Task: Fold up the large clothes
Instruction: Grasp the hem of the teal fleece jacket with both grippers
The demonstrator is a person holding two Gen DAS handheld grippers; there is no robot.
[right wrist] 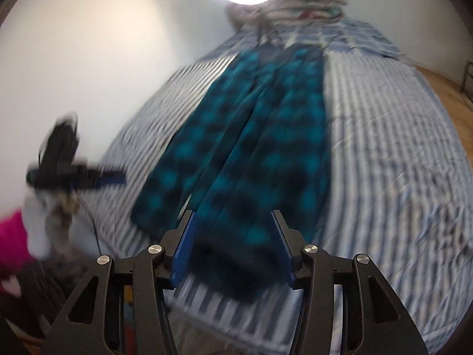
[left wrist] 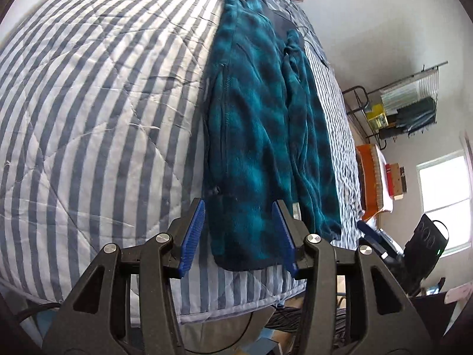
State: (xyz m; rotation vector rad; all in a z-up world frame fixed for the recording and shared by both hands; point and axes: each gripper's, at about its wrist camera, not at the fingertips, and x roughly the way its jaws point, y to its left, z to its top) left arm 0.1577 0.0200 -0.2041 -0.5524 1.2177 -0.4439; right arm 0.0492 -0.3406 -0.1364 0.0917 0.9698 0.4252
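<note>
1. Left wrist view: a teal-and-black plaid fleece jacket lies lengthwise on the striped quilt, sides folded inward, hem toward six o'clock. The left gripper hovers above the hem corner, jaws apart, gripping nothing.
2. Right wrist view, blurred: the jacket runs toward twelve o'clock. The right gripper hangs over the hem, jaws apart, empty; the left gripper shows at nine o'clock.
</note>
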